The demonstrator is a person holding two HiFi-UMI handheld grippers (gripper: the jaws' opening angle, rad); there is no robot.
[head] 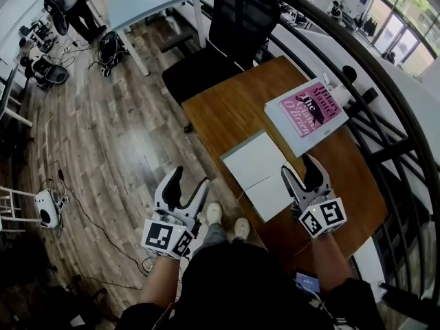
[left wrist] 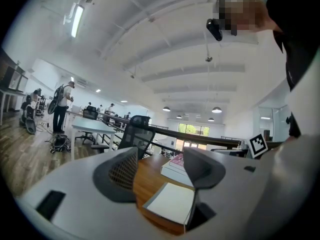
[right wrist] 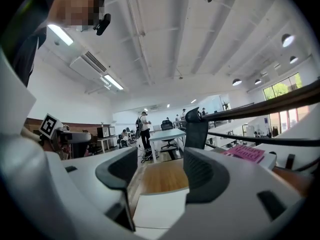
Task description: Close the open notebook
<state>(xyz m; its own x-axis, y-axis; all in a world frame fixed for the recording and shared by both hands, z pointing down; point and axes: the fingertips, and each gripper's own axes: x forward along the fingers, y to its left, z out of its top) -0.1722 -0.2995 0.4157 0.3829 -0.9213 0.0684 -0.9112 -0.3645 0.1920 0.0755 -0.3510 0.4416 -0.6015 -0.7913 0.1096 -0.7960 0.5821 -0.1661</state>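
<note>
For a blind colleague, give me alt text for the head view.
An open white notebook lies on a wooden table beside a pink book. The open right gripper is near its edge, the open left gripper over the floor.

You've got bright, even light from ceiling strips (left wrist: 76, 20) and windows (head: 399, 26). The edges bend fisheye and the corners go black.

The left hand-held gripper (left wrist: 160, 171), jaws apart, frames a white notebook (left wrist: 172, 202) on the wooden table (left wrist: 150, 178).

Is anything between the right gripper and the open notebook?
Nothing visible. The right gripper, jaws apart and empty, sits at the right edge of the notebook; the pink book lies farther back, not between them.
</note>
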